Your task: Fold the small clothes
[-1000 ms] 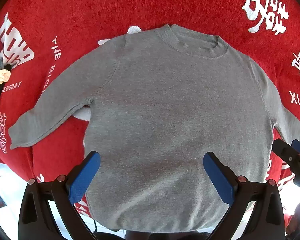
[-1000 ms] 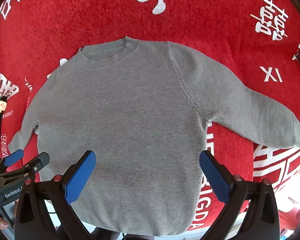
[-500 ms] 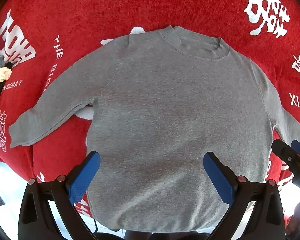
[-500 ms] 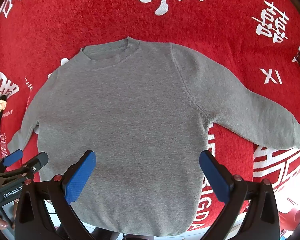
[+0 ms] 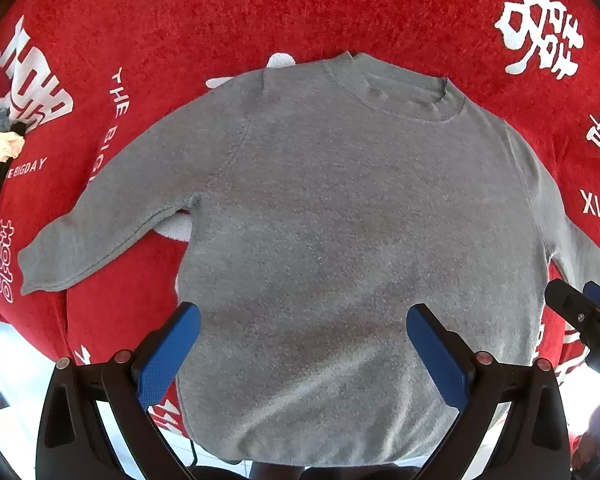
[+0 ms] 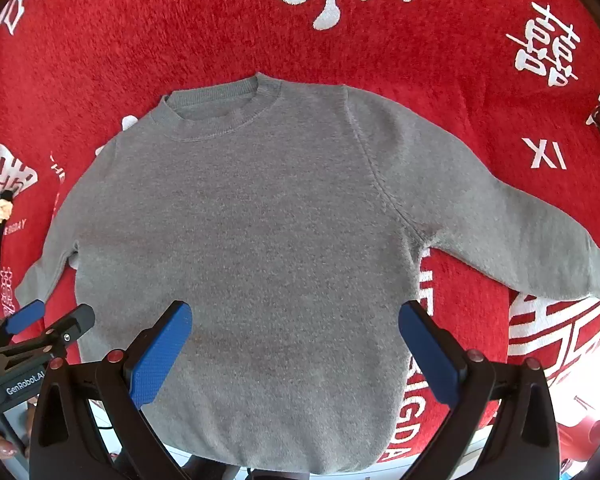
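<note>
**Grey sweater spread flat, no fold begun**

Left of the sweater (image 5: pixel 340 240), its left cuff (image 5: pixel 44 264) lies on the red blanket (image 5: pixel 260 8). My left gripper (image 5: pixel 300 344) and right gripper (image 6: pixel 296 340) hover over the hem, jaws wide, holding nothing. Soft, light knit, likely limp: pinch cuffs or shoulder seams. Right cuff (image 6: pixel 580 272) lies outstretched.

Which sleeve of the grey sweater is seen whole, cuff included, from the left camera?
The left sleeve: it spreads out fully to its cuff, while the right sleeve disappears behind the right tongs.
</note>
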